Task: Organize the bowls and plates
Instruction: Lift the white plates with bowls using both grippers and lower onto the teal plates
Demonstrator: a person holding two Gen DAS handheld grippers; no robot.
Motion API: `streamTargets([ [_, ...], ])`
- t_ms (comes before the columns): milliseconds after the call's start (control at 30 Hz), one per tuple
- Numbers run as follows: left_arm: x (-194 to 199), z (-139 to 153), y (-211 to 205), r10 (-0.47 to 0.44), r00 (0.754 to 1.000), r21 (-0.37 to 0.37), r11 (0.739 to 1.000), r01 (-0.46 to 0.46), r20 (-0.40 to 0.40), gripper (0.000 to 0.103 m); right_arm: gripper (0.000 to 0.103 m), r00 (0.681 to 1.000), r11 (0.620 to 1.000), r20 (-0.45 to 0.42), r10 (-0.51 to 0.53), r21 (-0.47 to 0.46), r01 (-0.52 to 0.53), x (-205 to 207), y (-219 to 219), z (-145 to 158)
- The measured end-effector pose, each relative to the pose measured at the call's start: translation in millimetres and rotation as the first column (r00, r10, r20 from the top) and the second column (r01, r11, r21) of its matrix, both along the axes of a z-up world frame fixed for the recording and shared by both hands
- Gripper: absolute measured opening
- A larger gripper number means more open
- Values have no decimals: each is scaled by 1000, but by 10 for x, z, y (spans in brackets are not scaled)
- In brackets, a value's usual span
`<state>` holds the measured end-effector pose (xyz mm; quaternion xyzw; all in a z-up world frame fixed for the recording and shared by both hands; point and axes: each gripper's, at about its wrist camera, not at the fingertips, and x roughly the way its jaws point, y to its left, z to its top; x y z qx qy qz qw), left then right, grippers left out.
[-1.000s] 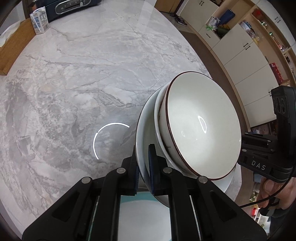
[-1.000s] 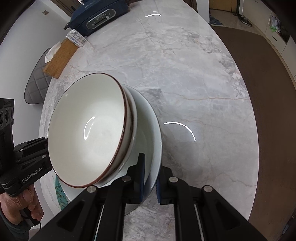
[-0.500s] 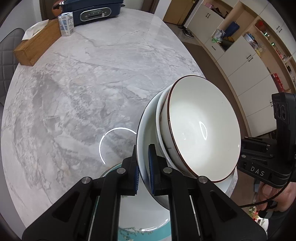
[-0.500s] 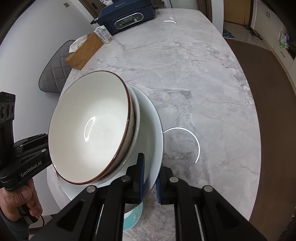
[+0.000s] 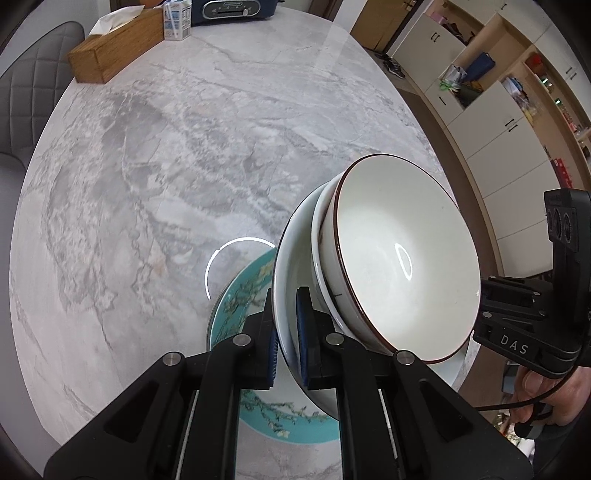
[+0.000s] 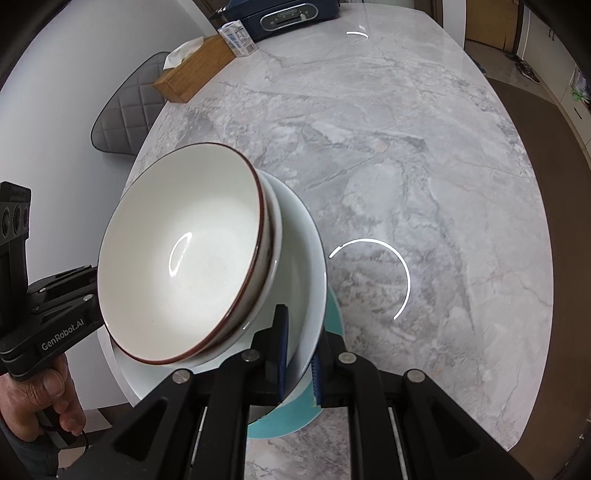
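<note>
A stack of bowls hangs in the air between my two grippers: a brown-rimmed white bowl (image 5: 399,258) nested in a second white bowl (image 5: 317,236), both inside a large pale bowl (image 5: 288,273). My left gripper (image 5: 286,334) is shut on the large bowl's rim on one side. My right gripper (image 6: 298,356) is shut on its rim (image 6: 314,258) on the opposite side; the brown-rimmed bowl (image 6: 177,258) also shows there. A teal floral plate (image 5: 240,291) lies on the marble table below the stack, also in the right wrist view (image 6: 291,417).
The grey marble table (image 5: 184,147) stretches ahead. At its far end are a wooden tissue box (image 5: 114,51), a small carton (image 5: 177,22) and a dark blue appliance (image 6: 291,14). A grey chair (image 6: 125,107) is beside the table. Cabinets (image 5: 498,122) stand right.
Both grippers have carried the bowl stack back and up over the near end of the table. The teal plate has come into view beneath it.
</note>
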<state>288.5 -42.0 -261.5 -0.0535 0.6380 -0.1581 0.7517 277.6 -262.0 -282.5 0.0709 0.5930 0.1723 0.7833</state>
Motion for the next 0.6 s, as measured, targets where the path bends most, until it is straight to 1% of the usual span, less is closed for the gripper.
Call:
streamTargets([
  [267,-268,-234,116,26,999,10,1000,-26,-24,7,12,999,1000,-36,7,-2,-7,-183,109,-222],
  [600,-329,-420,173,39,998,15,999,-39,-51,7,12,999,1000,-47,18,-24,-19,-246,199,-380],
])
